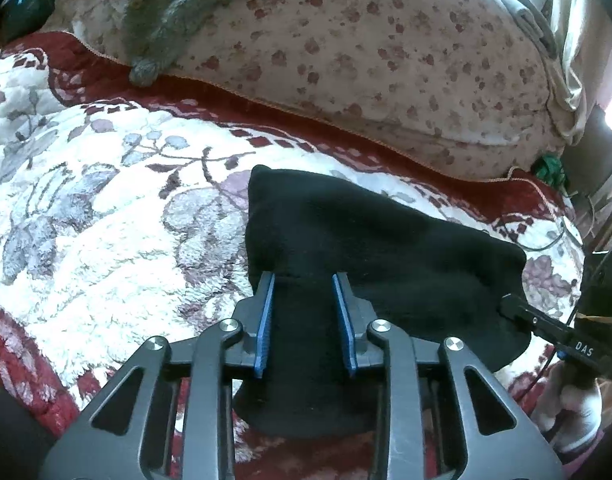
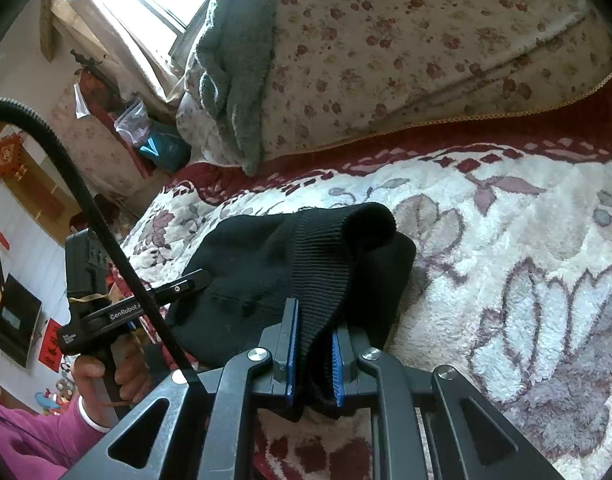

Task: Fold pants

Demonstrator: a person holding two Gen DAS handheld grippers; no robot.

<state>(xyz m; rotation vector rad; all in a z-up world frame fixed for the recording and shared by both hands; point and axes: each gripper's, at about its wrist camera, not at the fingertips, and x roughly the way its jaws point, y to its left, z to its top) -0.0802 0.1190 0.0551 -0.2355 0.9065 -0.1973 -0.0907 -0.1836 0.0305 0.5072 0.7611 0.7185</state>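
Black knit fabric fills the middle of both views: one pair of pants (image 1: 346, 232), bunched into a thick bundle on the plush floral blanket (image 1: 86, 200). From the left wrist camera, its long axis runs from upper left, where a rounded end points toward the pillow, down to the lower right.

Starting on the left: the left gripper (image 1: 306, 280) has its two blue-padded fingers (image 1: 266, 320) on either side of a band of the black cloth, the jaws standing fairly wide with fabric between them; whether the pads actually press on it, I cannot tell. In the right wrist view the same tool shows at the left, its black tip touching the bundle's left edge, held by the person's hand (image 2: 106, 380) in a pink sleeve.

Moving right: the right gripper (image 2: 314, 312) is clamped on the ribbed cuff (image 2: 326, 248) of the pants, jaws narrow, the ribbing squeezed between the blue pads (image 2: 292, 352). That cuff rises up and away from the camera, its rolled end pointing toward the far side of the bed.

Behind, one big flower-print pillow (image 2: 426, 60) lies along the blanket's red border, with one grey-green towel (image 2: 234, 80) draped over it.
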